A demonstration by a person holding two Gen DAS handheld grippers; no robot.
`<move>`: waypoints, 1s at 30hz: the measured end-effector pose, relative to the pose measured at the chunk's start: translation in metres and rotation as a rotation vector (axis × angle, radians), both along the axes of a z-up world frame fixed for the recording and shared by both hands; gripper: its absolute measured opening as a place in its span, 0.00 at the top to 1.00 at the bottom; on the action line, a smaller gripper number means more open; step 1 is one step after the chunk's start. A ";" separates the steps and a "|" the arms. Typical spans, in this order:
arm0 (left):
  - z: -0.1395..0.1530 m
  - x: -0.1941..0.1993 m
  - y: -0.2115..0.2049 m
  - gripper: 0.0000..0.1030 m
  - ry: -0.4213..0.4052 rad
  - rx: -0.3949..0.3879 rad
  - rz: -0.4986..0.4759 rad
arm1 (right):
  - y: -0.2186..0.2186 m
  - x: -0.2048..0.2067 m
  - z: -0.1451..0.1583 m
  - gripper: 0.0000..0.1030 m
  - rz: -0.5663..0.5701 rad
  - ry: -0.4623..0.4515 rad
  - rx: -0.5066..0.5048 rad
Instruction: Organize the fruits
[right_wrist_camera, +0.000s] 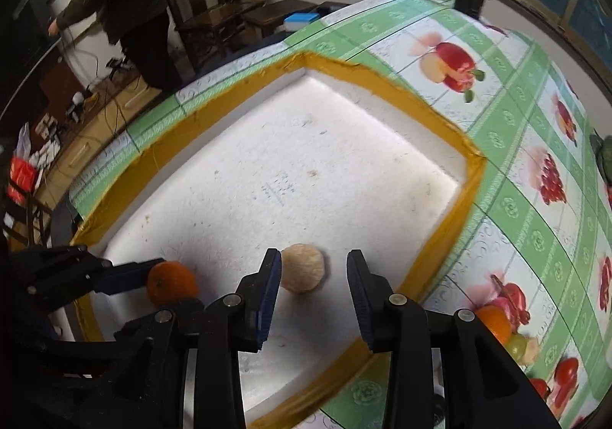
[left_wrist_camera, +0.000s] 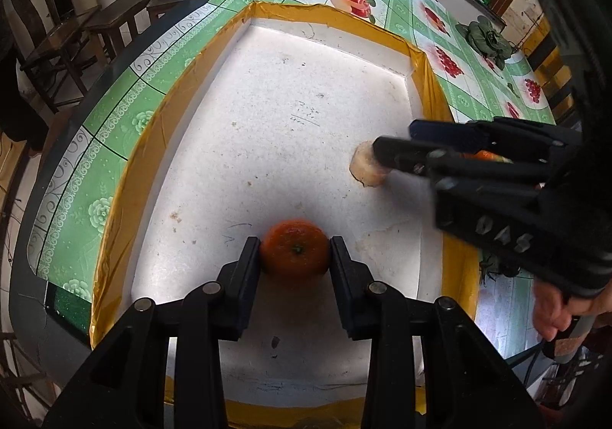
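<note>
A shallow white foam tray point(left_wrist_camera: 114, 222) with yellow tape along its rim sits on a table covered by a green and white cloth point(left_wrist_camera: 126, 92) printed with fruit.

Toward the left of the tray floor, the left gripper point(left_wrist_camera: 295, 251) points steeply down at a tangerine point(left_wrist_camera: 295, 250). Its jaws stand narrow, one finger on each side of the tangerine and touching it, so the fruit is clamped between them while it rests on the foam. In the right wrist view the same tangerine point(right_wrist_camera: 170, 283) shows between the dark fingers of that gripper point(right_wrist_camera: 164, 281) at the tray's near left corner.

Further right on the tray floor lies a pale peeled fruit point(right_wrist_camera: 303, 267), well apart from the tangerine. The right gripper point(right_wrist_camera: 314, 270) hangs over it with its jaws apart: the left finger sits against the fruit's side, while a clear gap separates the fruit from the right finger. The fruit rests on the foam, not gripped.

Off the tray, on the cloth at the far right, lie an orange point(right_wrist_camera: 495, 322) and a green fruit point(right_wrist_camera: 519, 346) just beside it.
</note>
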State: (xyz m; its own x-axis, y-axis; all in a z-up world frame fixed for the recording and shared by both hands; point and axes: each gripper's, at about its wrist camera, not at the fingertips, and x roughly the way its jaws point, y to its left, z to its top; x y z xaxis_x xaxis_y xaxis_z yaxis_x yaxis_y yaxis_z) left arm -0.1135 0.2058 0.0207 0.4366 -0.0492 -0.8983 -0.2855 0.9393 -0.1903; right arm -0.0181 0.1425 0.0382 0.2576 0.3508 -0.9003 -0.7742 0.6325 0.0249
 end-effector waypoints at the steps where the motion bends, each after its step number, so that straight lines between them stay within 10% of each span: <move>1: 0.002 -0.001 -0.001 0.67 -0.001 0.003 -0.002 | -0.004 0.002 0.005 0.63 -0.015 0.002 0.013; 30: 0.054 0.008 -0.092 0.67 -0.075 -0.002 -0.250 | -0.179 -0.027 0.051 0.58 -0.397 -0.017 0.174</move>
State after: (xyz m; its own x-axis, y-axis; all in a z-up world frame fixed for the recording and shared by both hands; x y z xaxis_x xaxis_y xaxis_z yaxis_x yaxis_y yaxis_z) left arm -0.1053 0.1135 0.0745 0.4760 -0.1658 -0.8637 -0.0294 0.9785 -0.2040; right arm -0.0450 -0.0365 0.0891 0.4178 0.3675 -0.8309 -0.4725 0.8690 0.1468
